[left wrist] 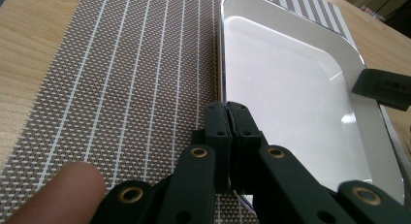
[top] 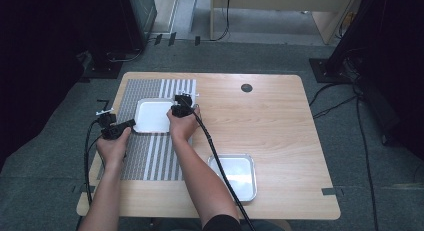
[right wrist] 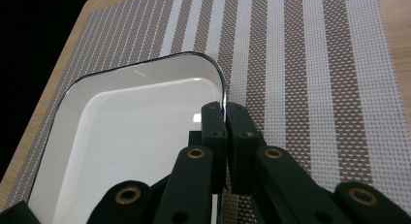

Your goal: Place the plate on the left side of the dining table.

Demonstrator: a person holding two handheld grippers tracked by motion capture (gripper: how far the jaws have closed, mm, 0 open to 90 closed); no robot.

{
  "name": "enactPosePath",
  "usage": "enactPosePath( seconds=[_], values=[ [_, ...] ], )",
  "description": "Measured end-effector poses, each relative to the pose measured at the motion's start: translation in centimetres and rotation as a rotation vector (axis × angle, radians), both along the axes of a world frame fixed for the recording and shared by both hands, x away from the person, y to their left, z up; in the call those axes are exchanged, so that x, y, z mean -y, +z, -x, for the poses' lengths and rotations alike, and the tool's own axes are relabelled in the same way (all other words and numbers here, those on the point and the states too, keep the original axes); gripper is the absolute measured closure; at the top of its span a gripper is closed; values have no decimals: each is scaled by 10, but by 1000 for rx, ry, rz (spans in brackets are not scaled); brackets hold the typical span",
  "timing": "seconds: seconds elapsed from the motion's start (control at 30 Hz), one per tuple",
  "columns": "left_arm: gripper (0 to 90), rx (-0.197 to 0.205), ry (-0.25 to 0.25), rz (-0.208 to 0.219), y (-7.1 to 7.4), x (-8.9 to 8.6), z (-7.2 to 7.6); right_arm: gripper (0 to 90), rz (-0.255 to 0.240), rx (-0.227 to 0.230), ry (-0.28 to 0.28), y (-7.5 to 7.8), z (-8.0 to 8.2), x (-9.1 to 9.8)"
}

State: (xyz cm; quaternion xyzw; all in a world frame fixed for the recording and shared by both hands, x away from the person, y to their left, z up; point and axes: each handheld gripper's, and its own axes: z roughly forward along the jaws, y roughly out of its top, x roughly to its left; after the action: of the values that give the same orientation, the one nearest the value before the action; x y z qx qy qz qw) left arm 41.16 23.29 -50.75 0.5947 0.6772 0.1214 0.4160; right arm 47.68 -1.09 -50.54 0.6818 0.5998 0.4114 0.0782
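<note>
A white rectangular tray (top: 150,116) with a dark rim lies on a striped woven placemat (top: 150,163) at the table's left. My left gripper (top: 133,122) is shut on the tray's left rim; in the left gripper view its jaws (left wrist: 228,108) pinch the rim of the tray (left wrist: 291,88). My right gripper (top: 173,111) is shut on the tray's right rim; in the right gripper view the jaws (right wrist: 224,110) clamp the thin rim beside the tray's (right wrist: 135,132) rounded corner. The tray is empty.
A second, shiny metal tray (top: 248,190) sits near the table's front edge, right of the right forearm. A round black cap (top: 246,88) is set in the wooden tabletop (top: 280,126) at the back. Cables trail from both grippers toward the front edge.
</note>
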Motion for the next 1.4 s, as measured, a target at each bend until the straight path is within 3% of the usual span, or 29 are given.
enactPosePath(
  seconds=[0.27,0.33,0.47,0.67,0.83,1.0,1.2,1.4],
  values=[
    [822,7,-4,-16,-2,5,0,889,-5,-3,-4,-2,-2,0],
    [812,11,-7,-38,-3,7,0,893,-3,-2,-1,-4,-2,-1],
    [859,13,-3,-55,-3,6,0,895,-1,-1,1,-4,-2,-2],
    [847,27,7,-65,-2,7,1,895,-7,-3,-5,-4,-2,-2],
    [862,33,15,-50,-2,4,1,899,-25,-1,-30,-5,0,-3],
    [868,44,25,-44,1,2,3,900,-25,-10,-85,-4,6,-8],
    [814,52,35,-32,1,-2,3,900,-57,-30,-170,-5,13,-10],
    [833,48,29,-33,1,-3,4,900,-25,-14,-136,-4,14,-14]
  ],
)
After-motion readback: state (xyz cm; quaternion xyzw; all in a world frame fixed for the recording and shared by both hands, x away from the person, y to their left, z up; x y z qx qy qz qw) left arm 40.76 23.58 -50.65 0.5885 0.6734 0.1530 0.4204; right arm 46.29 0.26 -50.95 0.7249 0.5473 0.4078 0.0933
